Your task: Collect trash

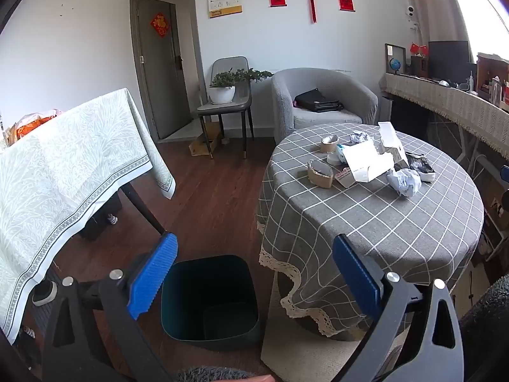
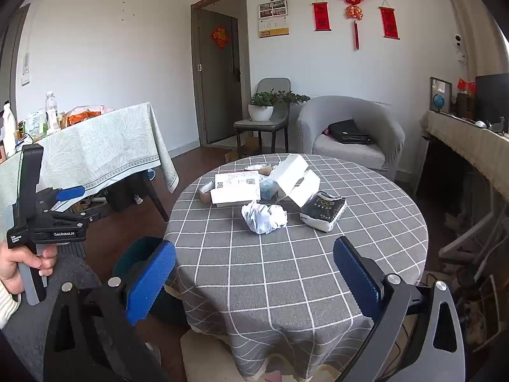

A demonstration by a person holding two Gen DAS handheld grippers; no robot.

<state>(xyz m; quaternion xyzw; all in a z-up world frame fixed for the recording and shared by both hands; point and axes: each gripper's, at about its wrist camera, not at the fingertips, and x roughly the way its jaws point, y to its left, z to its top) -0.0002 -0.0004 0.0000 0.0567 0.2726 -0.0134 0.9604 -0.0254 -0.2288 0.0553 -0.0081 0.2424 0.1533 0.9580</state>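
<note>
A round table with a grey checked cloth [image 1: 397,222] [image 2: 286,270] carries trash: a crumpled paper ball [image 1: 404,182] [image 2: 263,217], white open cardboard boxes [image 1: 366,162] [image 2: 294,178], a black-and-white tissue pack [image 1: 421,167] [image 2: 323,211], and cardboard tape rolls [image 1: 319,174] [image 2: 206,194]. A dark teal bin [image 1: 210,299] [image 2: 140,253] stands on the floor left of the table, empty inside. My left gripper [image 1: 254,254] hangs open above the bin and table edge, holding nothing. My right gripper [image 2: 254,254] is open over the table's near side, short of the paper ball.
A second table with a pale green cloth [image 1: 63,165] [image 2: 105,146] stands at the left, bottles and food on it. A grey armchair [image 1: 321,102] [image 2: 350,130] with a black bag and a chair bearing a potted plant [image 1: 224,90] stand behind. A hand [image 2: 19,267] grips the left tool.
</note>
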